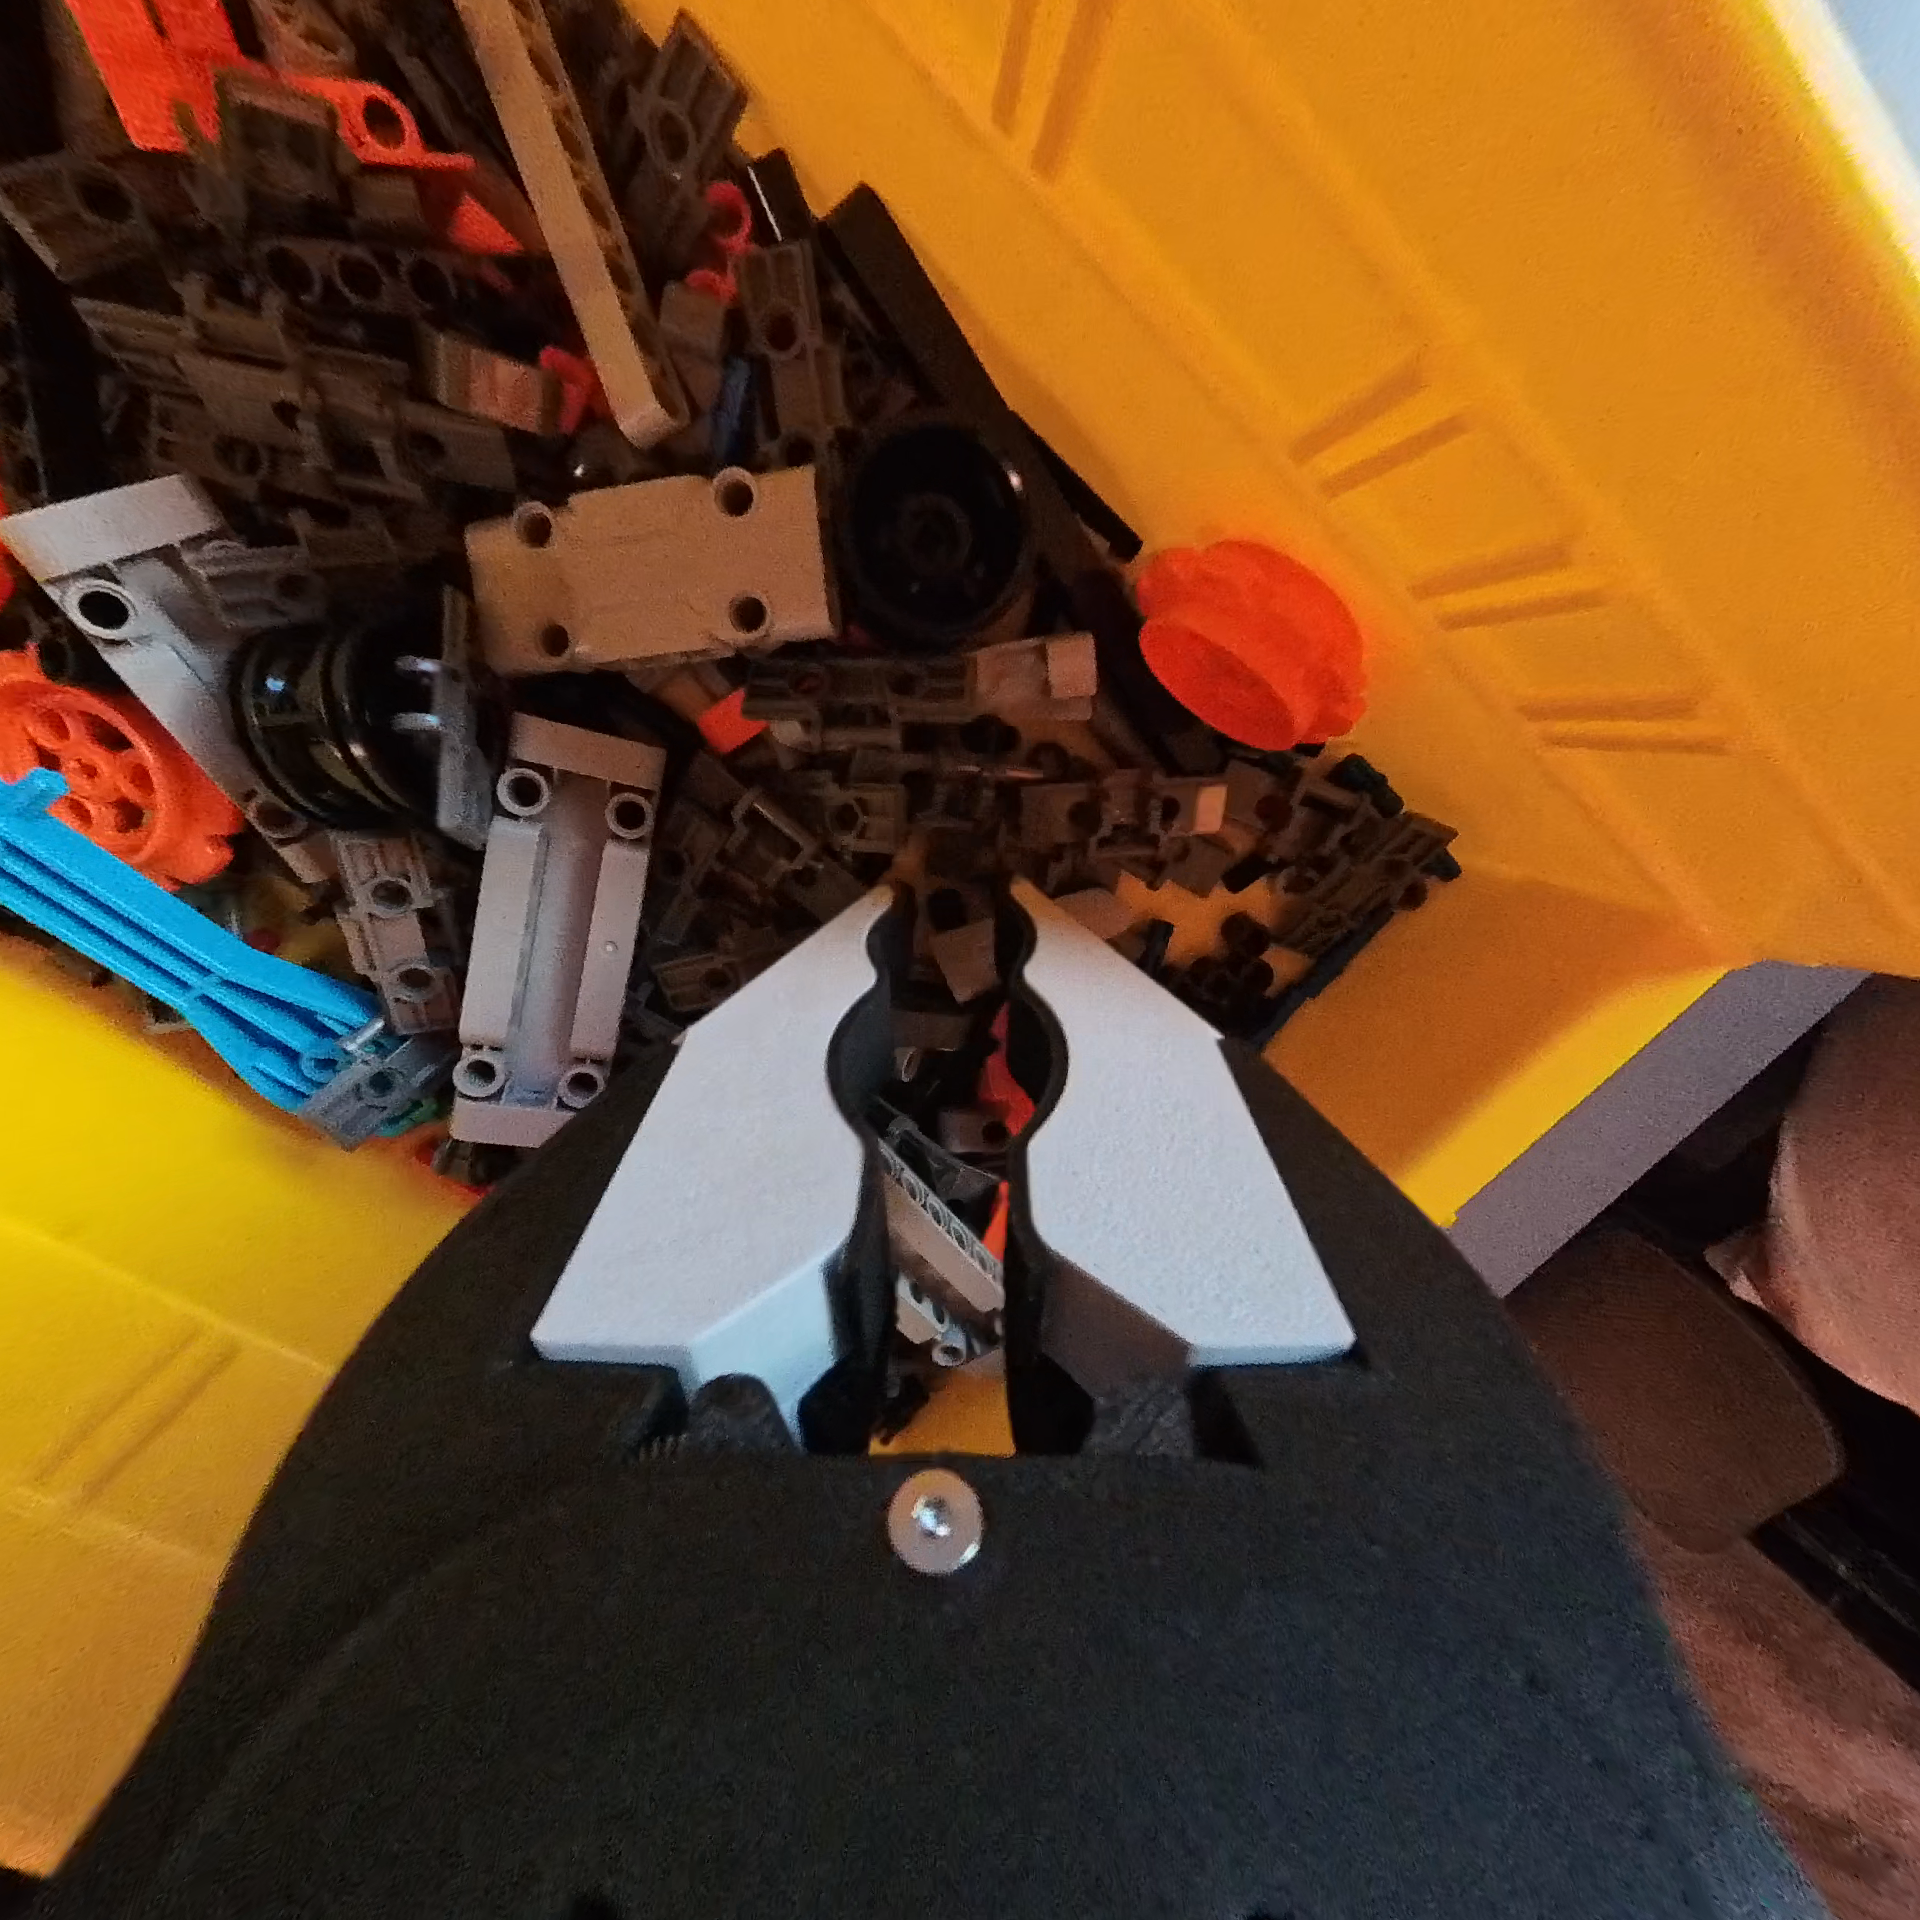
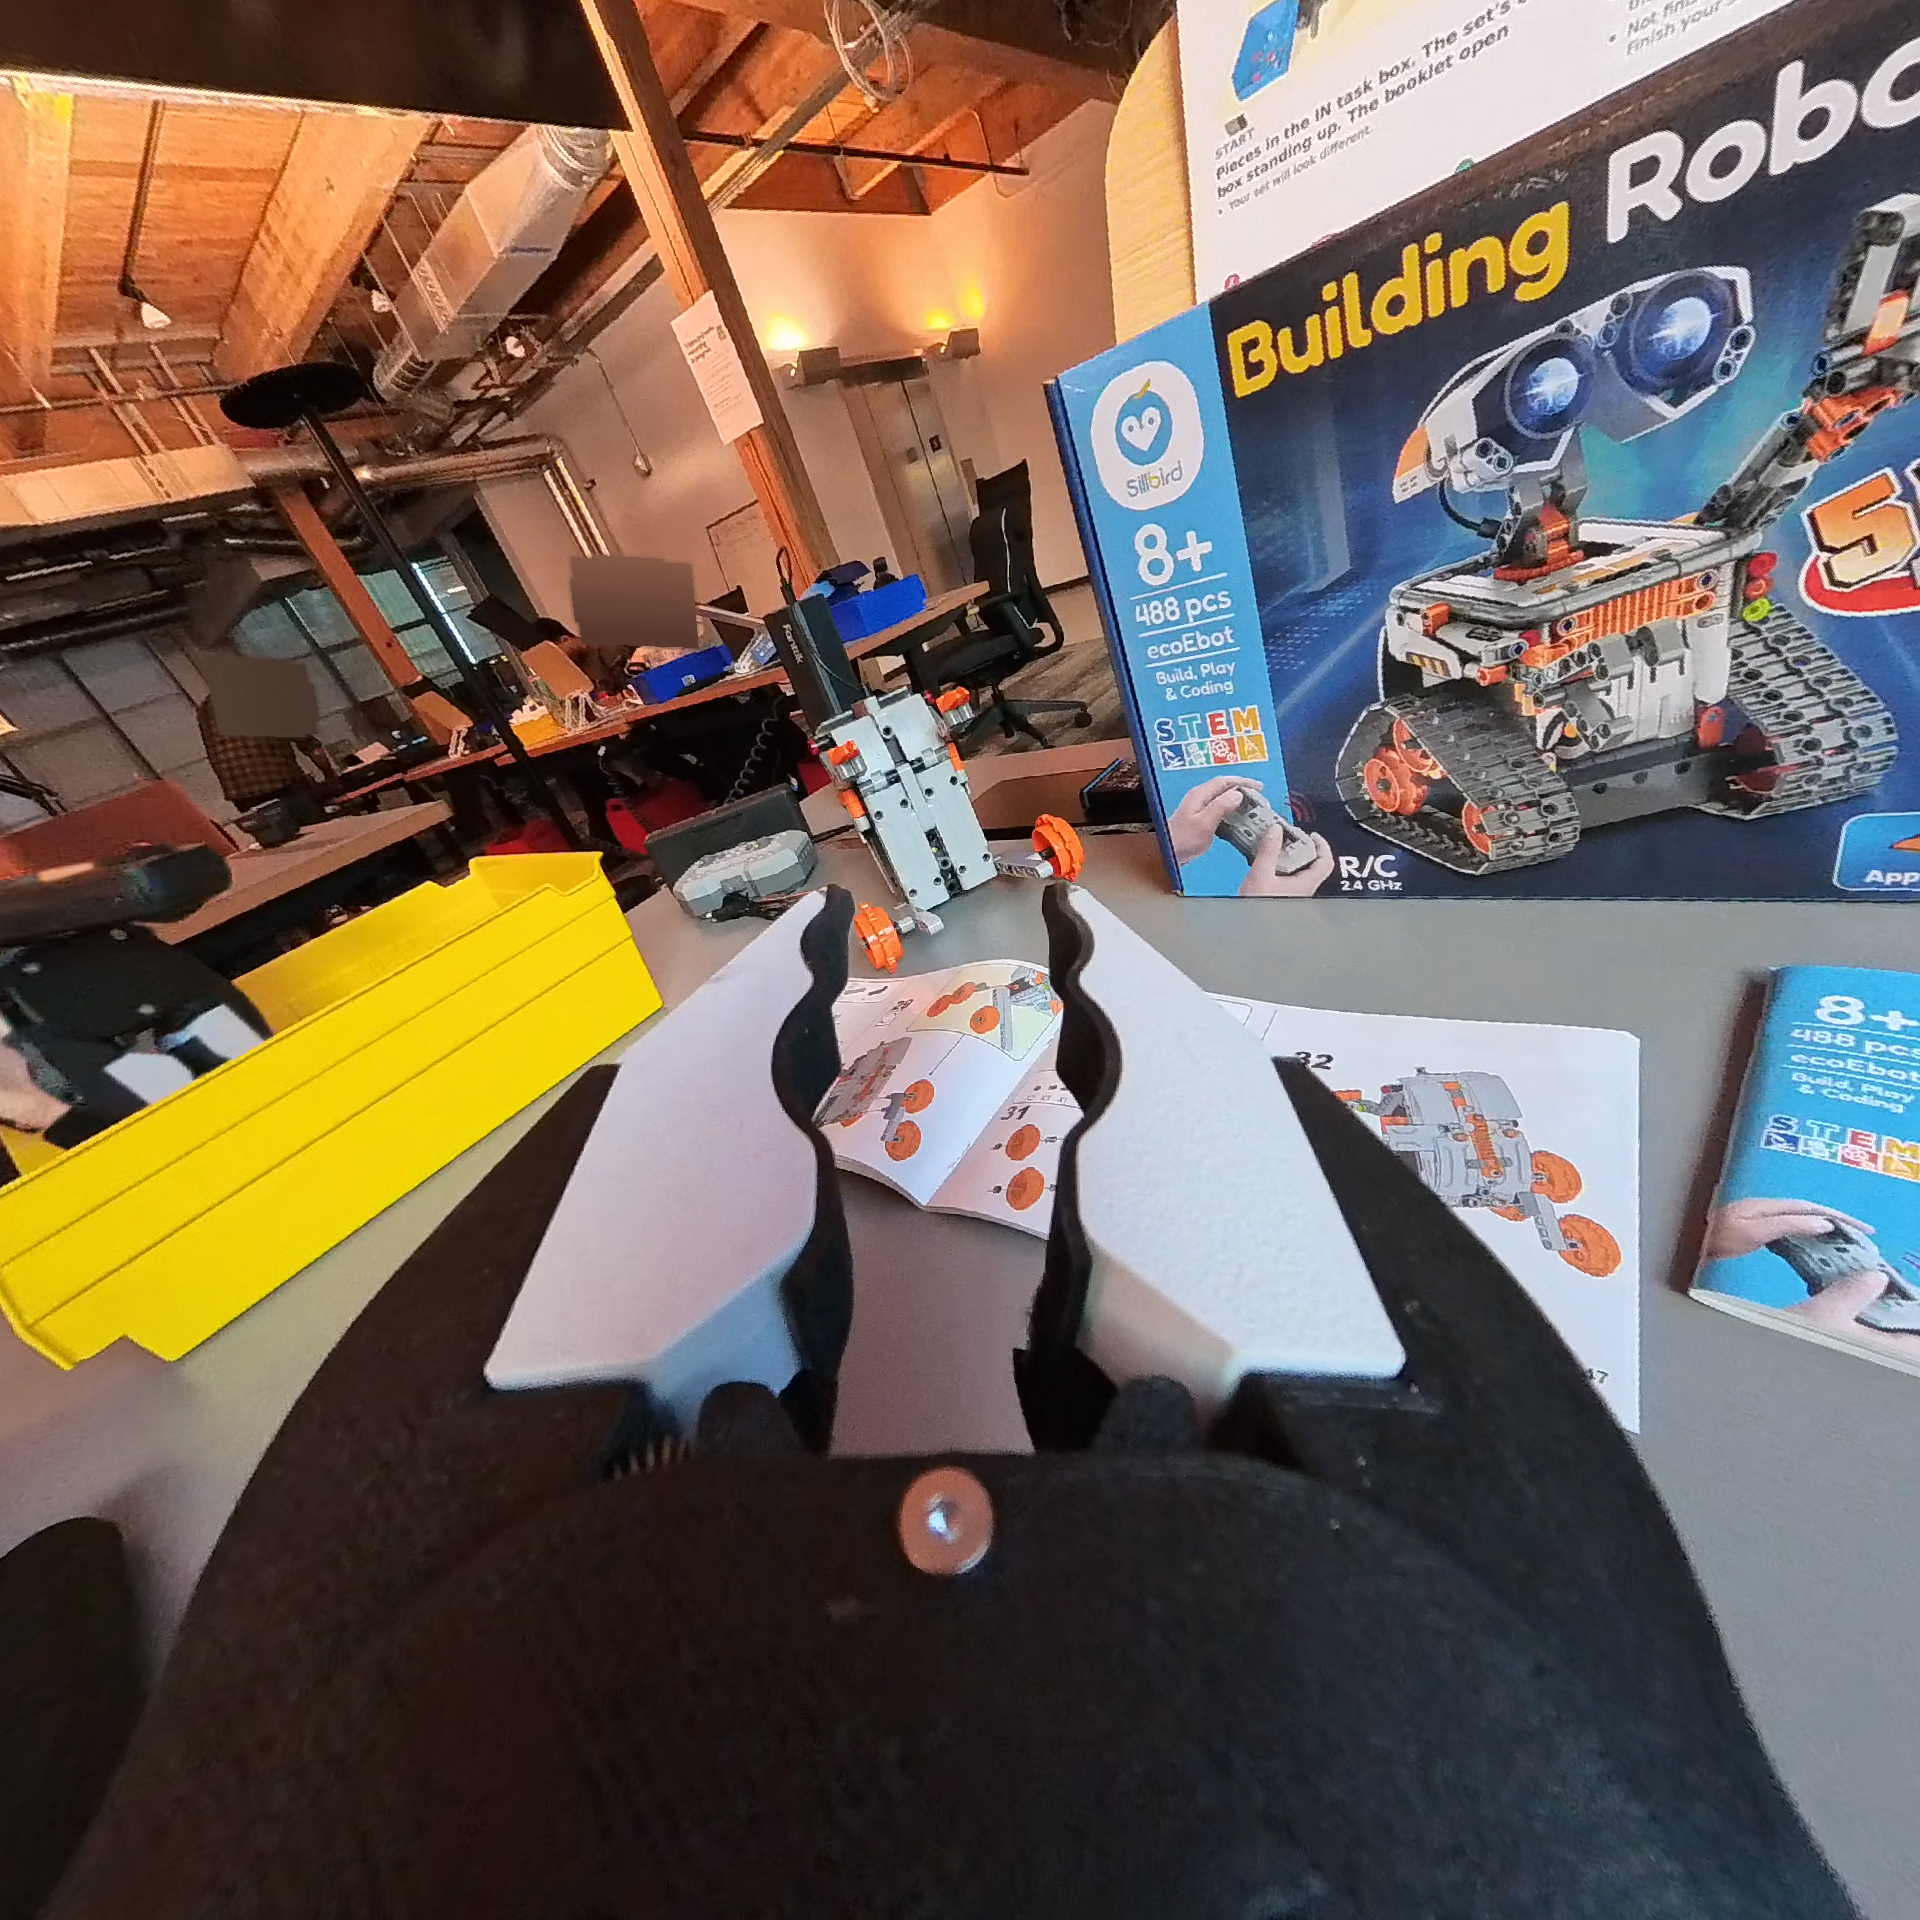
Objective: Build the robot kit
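Left claw (image 1: 951,914) nearly closed over bricks (image 1: 644,582); right claw (image 2: 940,904) open before printed box (image 2: 1507,582).

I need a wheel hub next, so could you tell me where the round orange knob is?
In the left wrist view, the round orange knob sits right of centre against the yellow bin wall, beside the black wheel.

The left gripper (image 1: 951,914) hangs over a heap of grey, black and orange bricks (image 1: 582,582) in a yellow bin (image 1: 1351,312), jaws slightly parted, tips just above small dark pieces. The right gripper (image 2: 940,904) hovers open above an open booklet (image 2: 945,1091) on a grey table (image 2: 1455,945), pointing toward a partly built grey-and-orange model (image 2: 909,821).
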